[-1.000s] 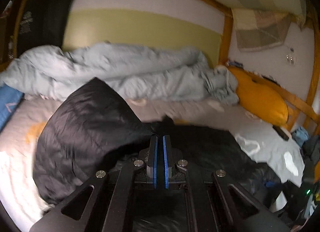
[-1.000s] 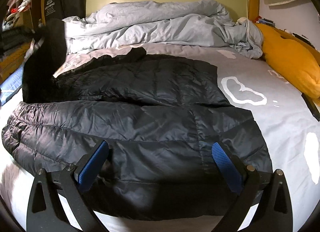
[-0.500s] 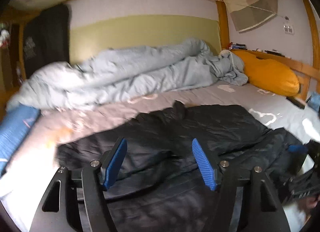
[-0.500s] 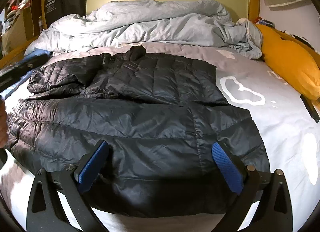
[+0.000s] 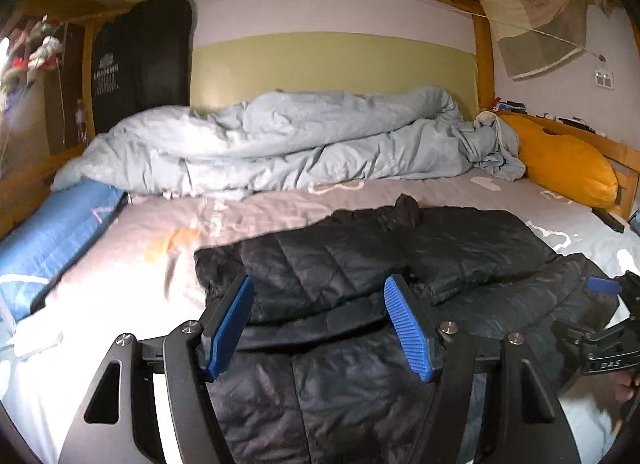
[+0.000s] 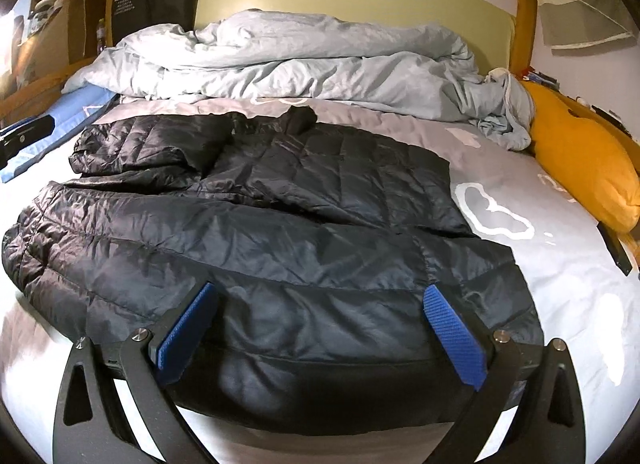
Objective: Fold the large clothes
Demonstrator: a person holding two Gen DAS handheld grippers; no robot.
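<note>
A black quilted puffer jacket (image 6: 280,224) lies spread on the bed, one sleeve folded across its upper part, collar toward the duvet. It also shows in the left wrist view (image 5: 360,264). My left gripper (image 5: 320,324) is open and empty, hovering over the jacket's left side. My right gripper (image 6: 320,328) is open and empty over the jacket's near hem. The right gripper's blue pad and black frame (image 5: 600,324) show at the right edge of the left wrist view.
A rumpled light blue duvet (image 6: 300,60) lies along the headboard. An orange pillow (image 6: 580,168) lies at the right, a blue pillow (image 5: 52,232) at the left. A dark phone-like object (image 6: 616,248) lies at the bed's right edge. The grey sheet (image 6: 560,284) surrounds the jacket.
My left gripper let go of the jacket sleeve it carried across, opened and drew back. The sleeve now lies folded on the jacket. The right gripper stayed open and still.
</note>
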